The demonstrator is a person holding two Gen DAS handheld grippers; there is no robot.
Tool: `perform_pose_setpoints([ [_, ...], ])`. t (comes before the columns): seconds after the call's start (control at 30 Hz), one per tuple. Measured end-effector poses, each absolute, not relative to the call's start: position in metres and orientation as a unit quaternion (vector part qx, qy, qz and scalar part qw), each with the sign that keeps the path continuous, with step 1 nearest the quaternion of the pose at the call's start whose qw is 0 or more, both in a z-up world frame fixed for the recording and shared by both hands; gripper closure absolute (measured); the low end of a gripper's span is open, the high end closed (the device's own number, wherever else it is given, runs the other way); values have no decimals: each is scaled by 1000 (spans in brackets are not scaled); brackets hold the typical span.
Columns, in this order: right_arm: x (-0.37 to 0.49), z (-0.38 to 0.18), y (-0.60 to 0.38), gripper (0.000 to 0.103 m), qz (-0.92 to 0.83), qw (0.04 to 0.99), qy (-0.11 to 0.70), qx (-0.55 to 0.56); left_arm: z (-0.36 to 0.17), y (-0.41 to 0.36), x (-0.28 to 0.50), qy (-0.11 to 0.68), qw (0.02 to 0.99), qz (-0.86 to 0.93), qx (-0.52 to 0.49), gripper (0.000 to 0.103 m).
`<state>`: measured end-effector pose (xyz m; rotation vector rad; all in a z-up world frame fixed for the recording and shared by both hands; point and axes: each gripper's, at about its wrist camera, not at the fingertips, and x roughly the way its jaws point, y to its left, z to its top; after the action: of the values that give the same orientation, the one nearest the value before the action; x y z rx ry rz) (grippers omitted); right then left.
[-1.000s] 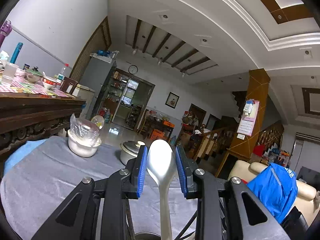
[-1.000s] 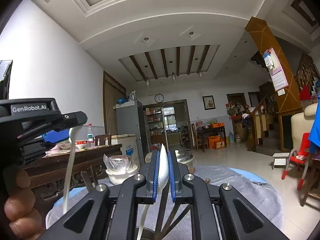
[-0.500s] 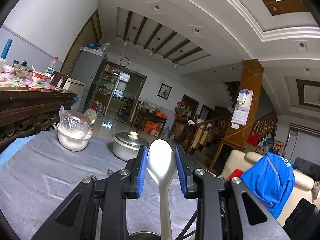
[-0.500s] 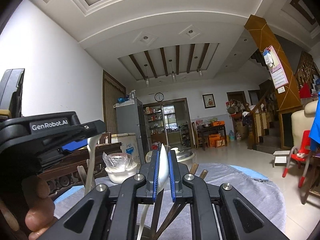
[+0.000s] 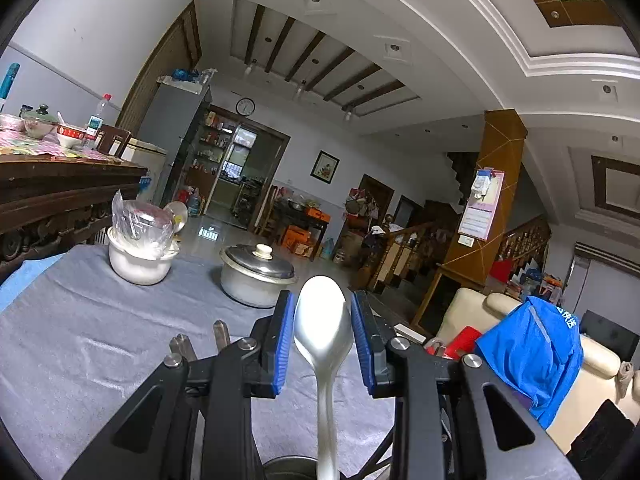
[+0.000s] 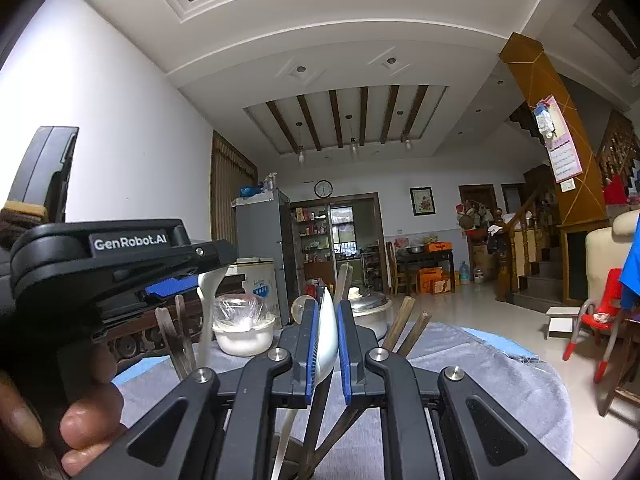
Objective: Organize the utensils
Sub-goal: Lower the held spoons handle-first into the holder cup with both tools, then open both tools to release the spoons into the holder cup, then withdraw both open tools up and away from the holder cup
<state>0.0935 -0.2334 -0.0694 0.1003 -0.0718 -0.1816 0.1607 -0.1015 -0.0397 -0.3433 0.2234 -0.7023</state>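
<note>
Left gripper (image 5: 323, 340): jaws part open around a white spoon (image 5: 323, 332), bowl up and face-on, blue pads close beside its edges; contact cannot be told.
Left spoon: glossy, handle dropping into a dark cup (image 5: 288, 468) at the frame's bottom.
Right gripper (image 6: 328, 344): nearly closed, pads pinching a second white spoon (image 6: 327, 332) edge-on.
Chopsticks (image 6: 404, 324): brown, leaning beside the right gripper.
Table: grey cloth (image 5: 80, 340), white bowl (image 5: 138, 260), lidded pot (image 5: 256, 276) behind.

Glossy metal spoon (image 5: 323, 326), matt grey cloth (image 5: 80, 340), seemingly wooden chopsticks (image 6: 402, 326).
</note>
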Motion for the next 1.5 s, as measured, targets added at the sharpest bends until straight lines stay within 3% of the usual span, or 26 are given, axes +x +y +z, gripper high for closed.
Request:
perform_pose_setpoints([
  [0.47, 93, -68, -234, 91, -72, 996, -10, 60, -25, -81, 149, 111, 919, -337, -169, 73],
  [0.53, 91, -64, -237, 74, -61, 996, -5, 72, -17, -74, 145, 102, 927, -324, -162, 72],
  [0.57, 89, -64, -238, 61, -60, 995, -7, 75, -15, -71, 143, 99, 931, -316, -156, 67],
  [0.6, 87, -63, -238, 54, -61, 995, -11, 77, -11, -69, 141, 96, 935, -307, -149, 62],
  [0.67, 81, -58, -239, 54, -67, 995, -18, 77, -7, -64, 135, 92, 945, -284, -132, 41],
  [0.83, 60, -40, -249, 54, -89, 992, -36, 80, -2, -47, 122, 114, 955, -253, -104, 24],
  [1.0, 34, -12, -262, 40, -120, 988, -60, 77, -1, -36, 116, 147, 959, -224, -91, 16],
  [1.2, 12, 12, -269, 38, -138, 986, -48, 75, -4, -38, 110, 212, 956, -197, -53, 16],
  [1.5, -2, 20, -252, 30, -147, 987, 39, 52, 2, -41, 81, 247, 958, -146, 12, 16],
])
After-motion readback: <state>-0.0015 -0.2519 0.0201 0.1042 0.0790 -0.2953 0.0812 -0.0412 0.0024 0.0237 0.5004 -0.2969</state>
